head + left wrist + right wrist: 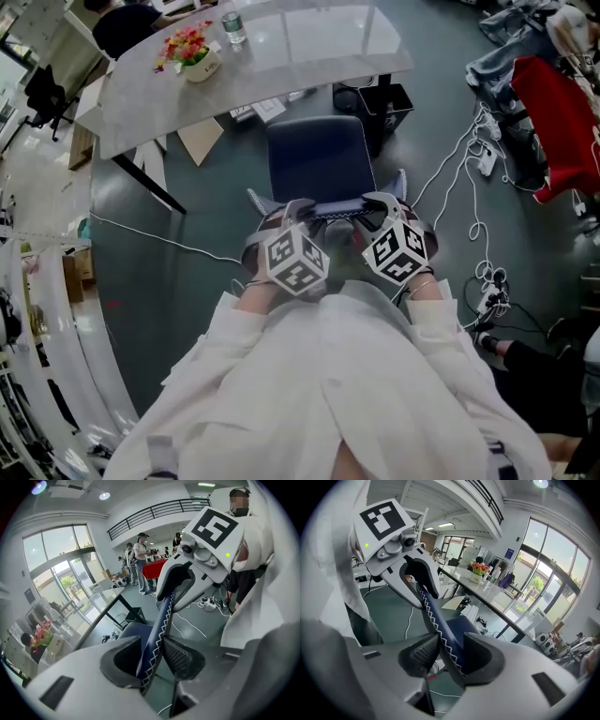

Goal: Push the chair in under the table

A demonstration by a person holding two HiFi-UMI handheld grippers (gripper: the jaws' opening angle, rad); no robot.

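Observation:
A chair with a dark blue seat point(314, 155) stands in front of me, its front part under the pale table point(281, 52). Its backrest point(335, 208) is dark blue with white zigzag stitching. My left gripper point(292, 210) is shut on the backrest's top edge at the left, my right gripper point(380, 202) on its right. In the left gripper view the backrest point(159, 620) runs between the jaws of the left gripper point(152, 657), and the right gripper point(177, 581) clamps it farther along. The right gripper view shows the backrest point(440, 632) pinched in the right gripper point(450, 657).
A flower pot point(192, 56) and a water bottle point(232, 23) stand on the table. A black basket point(380, 101) and cardboard point(202, 139) lie beneath it. White cables point(469, 178) and a red cloth point(555, 127) cover the floor at right. People point(139, 562) stand farther off.

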